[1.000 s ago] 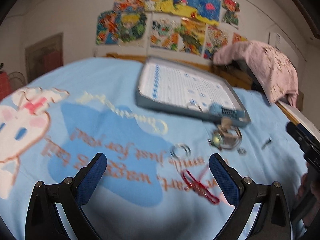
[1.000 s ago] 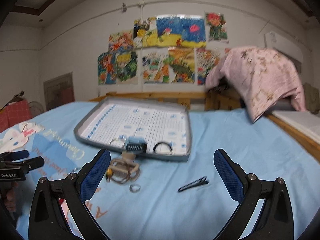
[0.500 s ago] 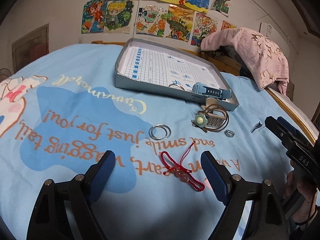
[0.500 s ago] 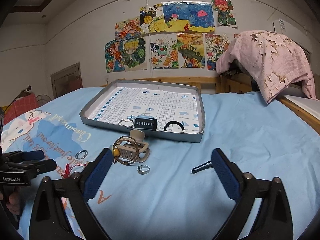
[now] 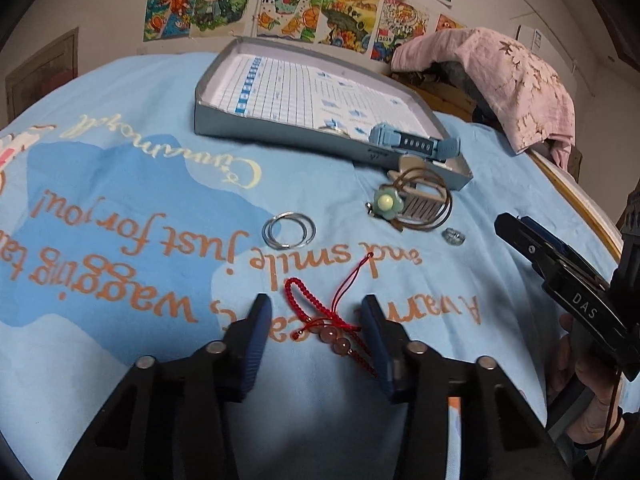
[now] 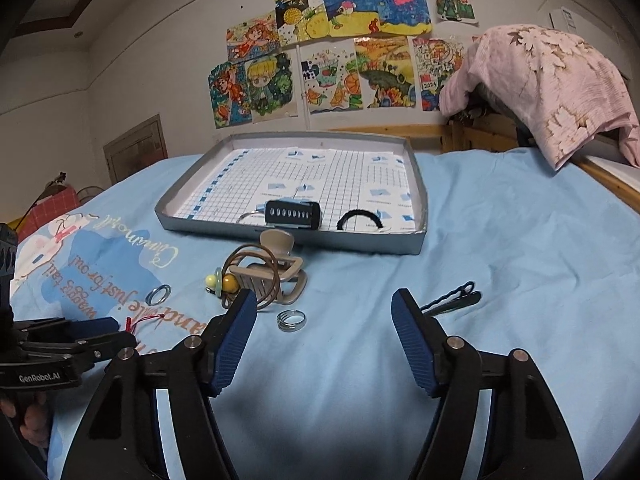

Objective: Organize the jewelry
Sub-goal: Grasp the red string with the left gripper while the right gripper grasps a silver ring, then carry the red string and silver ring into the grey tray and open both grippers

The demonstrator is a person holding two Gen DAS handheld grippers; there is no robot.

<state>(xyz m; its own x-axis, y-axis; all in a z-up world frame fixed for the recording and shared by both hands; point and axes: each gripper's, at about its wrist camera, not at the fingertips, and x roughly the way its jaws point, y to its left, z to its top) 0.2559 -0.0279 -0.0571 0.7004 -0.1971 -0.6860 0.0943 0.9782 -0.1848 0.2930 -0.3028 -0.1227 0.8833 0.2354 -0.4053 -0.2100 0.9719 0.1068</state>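
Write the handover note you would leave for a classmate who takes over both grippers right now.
Left gripper: open, jaws closing around the red cord bracelet on the blue sheet, not yet pinched.
Right gripper: open, closing, nothing between the jaws; silver ring lies just ahead.
Done: watch, black hair tie and a thin ring are in the tray.
Left: bracelet, hoop pair, hair claw, silver ring, hairpins.

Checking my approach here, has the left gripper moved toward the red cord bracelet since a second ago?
Yes. The left gripper has come down toward the blue sheet; its closing jaws now straddle the red cord bracelet, which earlier lay ahead of its fingertips.
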